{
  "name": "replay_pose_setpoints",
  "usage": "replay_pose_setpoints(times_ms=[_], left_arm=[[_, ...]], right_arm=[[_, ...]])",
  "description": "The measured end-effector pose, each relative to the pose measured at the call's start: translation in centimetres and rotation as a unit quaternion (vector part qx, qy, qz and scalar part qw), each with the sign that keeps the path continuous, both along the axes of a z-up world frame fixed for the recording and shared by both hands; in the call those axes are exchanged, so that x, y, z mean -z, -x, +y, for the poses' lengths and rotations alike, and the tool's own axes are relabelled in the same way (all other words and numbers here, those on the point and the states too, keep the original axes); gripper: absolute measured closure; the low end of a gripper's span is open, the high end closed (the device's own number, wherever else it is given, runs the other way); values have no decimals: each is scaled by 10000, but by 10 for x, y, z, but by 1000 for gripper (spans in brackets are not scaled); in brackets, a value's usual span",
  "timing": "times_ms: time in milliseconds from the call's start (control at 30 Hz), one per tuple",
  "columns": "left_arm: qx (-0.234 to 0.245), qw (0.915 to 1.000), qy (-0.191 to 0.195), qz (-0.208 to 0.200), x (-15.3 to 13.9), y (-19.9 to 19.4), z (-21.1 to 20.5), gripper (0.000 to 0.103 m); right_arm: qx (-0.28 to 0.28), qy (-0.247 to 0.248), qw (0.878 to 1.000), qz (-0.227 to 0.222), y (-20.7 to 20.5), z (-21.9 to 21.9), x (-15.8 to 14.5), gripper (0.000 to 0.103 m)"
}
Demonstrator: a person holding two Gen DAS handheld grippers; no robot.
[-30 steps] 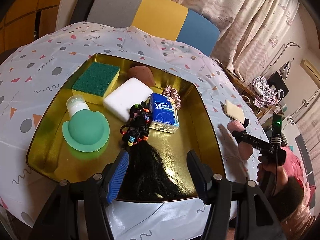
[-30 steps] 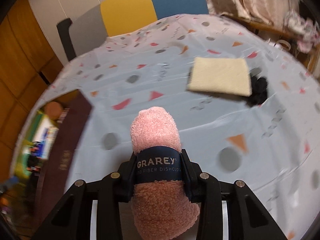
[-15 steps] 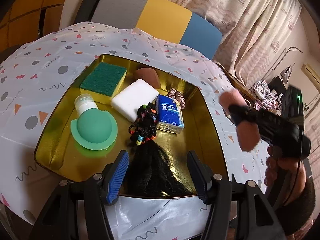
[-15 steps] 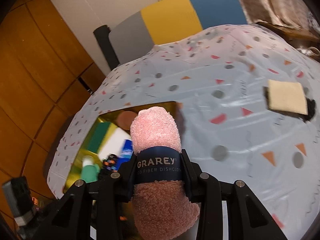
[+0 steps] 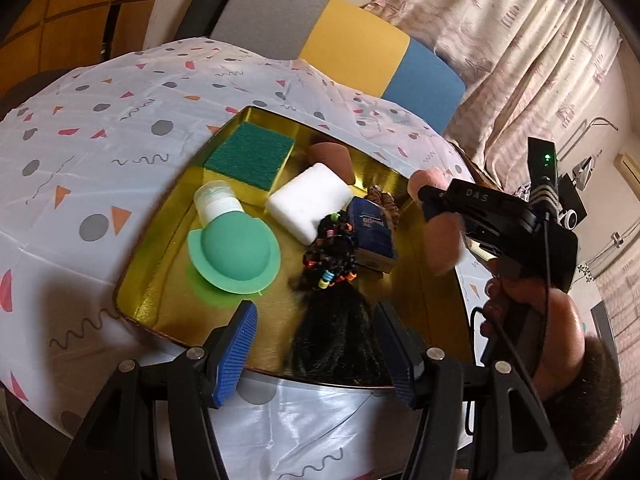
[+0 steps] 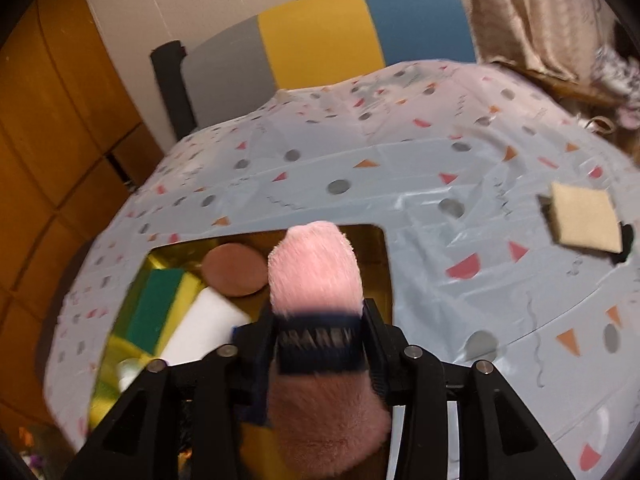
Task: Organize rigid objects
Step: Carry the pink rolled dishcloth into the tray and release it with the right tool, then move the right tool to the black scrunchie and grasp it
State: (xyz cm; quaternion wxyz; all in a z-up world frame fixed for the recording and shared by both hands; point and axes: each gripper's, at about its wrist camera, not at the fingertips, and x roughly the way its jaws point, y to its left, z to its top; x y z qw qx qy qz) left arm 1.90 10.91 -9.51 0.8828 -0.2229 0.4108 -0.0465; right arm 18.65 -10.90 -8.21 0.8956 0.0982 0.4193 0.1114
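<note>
My right gripper [image 6: 320, 344] is shut on a rolled pink dishcloth [image 6: 316, 272] with a dark blue band and holds it above the right side of the gold tray [image 6: 380, 264]. In the left wrist view the dishcloth [image 5: 440, 244] hangs over the tray's right edge [image 5: 436, 312]. The tray holds a green-and-yellow sponge [image 5: 250, 156], a white sponge [image 5: 308, 200], a brown pad [image 5: 332, 156], a green dome lid [image 5: 234, 252], a blue tissue pack [image 5: 372, 232] and a black hairpiece with beads [image 5: 336, 320]. My left gripper [image 5: 316, 340] is open and empty over the tray's near edge.
A beige sponge with a black item beside it [image 6: 584, 220] lies on the patterned tablecloth [image 6: 400, 152] to the right of the tray. A grey, yellow and blue chair back [image 5: 340, 36] stands behind the table. Curtains [image 5: 520, 40] hang at the right.
My right gripper has carried the pink dishcloth from the table's right side leftward to over the tray. The left gripper has drifted slightly and stays open.
</note>
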Motion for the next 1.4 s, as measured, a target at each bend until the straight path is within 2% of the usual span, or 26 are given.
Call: replay_pose_setpoints(times_ms=[167,233,433,633,800,1067,1400], left_arm=[[-21,10000,26,-19,2,1,3,42],[11,10000,46,-5,3,1,1,42],[148,9999,-12,-39,1,1,-8,42],[222,9997,-58,-46,0,2,-16,42],[307,9995,-47,-111,-3,3,-20,42],[438,9988,-185,-107,-4,5,-34,42],[941,9948,-360,-139,-10,-6,-75,42]], right_arm=[[14,-83,9995,-299,8,-8,-13,46],[62,-150,9988,-454,14,-14,-22,36],[109,-209,9971,-723,35,-38,-39,27],[85,-246,9978,-608,51,-62,-30,26],[15,-170,9990,-425,59,-81,-14,24],[246,14,9997,-45,67,-116,19,24],[519,6,9986,100,71,-179,45,24]])
